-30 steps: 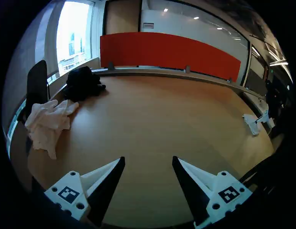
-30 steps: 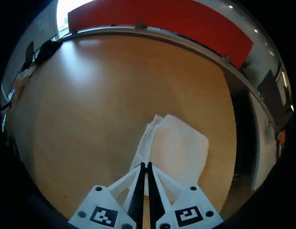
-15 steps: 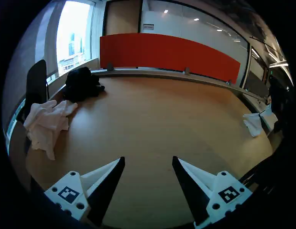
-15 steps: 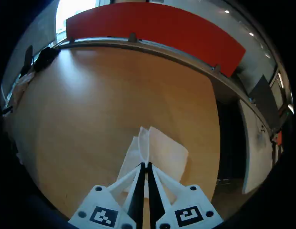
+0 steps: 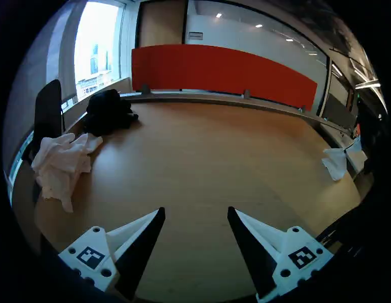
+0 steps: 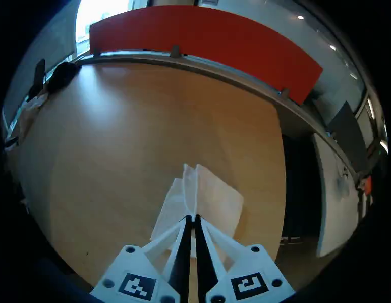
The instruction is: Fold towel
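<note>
In the right gripper view a white folded towel (image 6: 205, 199) hangs from my right gripper (image 6: 191, 218), which is shut on its near edge and holds it above the wooden table (image 6: 134, 141). From the left gripper view the same towel (image 5: 336, 162) shows small at the far right, near the table edge. My left gripper (image 5: 195, 212) stands open above the table with nothing between its fingers. A crumpled pile of white towels (image 5: 61, 164) lies at the left of the table, ahead and to the left of the left gripper.
A black bag (image 5: 108, 110) sits at the back left of the table, beyond the pile. A red partition (image 5: 220, 68) runs along the far edge. A dark chair (image 5: 48, 108) stands at the left by the window. Dark floor (image 6: 298, 192) lies off the table's right edge.
The right gripper has lifted the towel off the table, so it now hangs narrower and more gathered. The left gripper has stayed almost still and open.
</note>
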A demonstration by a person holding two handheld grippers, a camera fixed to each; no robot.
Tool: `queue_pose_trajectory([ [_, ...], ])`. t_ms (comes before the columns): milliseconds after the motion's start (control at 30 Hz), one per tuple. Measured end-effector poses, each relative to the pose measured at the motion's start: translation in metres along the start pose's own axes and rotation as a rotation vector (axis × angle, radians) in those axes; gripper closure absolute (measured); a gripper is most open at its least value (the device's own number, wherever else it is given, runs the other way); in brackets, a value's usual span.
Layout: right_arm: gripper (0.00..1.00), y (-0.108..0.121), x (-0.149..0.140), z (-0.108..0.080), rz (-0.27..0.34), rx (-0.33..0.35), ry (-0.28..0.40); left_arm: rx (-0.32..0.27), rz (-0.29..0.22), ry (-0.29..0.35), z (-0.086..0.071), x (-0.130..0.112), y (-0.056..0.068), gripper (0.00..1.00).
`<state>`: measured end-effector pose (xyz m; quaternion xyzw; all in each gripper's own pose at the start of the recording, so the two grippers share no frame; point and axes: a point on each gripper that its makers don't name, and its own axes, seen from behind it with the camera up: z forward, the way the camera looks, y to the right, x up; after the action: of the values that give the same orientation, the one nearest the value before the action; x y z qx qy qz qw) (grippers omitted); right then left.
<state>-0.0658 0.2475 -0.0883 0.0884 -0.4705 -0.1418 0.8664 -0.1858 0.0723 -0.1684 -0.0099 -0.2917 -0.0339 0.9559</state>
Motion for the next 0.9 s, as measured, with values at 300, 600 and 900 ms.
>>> queue_pose_trajectory([
  [300,0.95,-0.011,-0.009,0.004,0.002,0.012,-0.009,0.003,0.002,0.001,-0.001,0.0,-0.001,0.08],
  [600,0.95,-0.032,-0.025,0.023,0.013,0.044,-0.034,0.002,0.012,-0.004,-0.001,0.0,0.0,0.08],
  [900,0.95,-0.046,-0.044,0.04,0.017,0.068,-0.072,0.006,0.017,-0.006,-0.002,0.0,0.001,0.08],
])
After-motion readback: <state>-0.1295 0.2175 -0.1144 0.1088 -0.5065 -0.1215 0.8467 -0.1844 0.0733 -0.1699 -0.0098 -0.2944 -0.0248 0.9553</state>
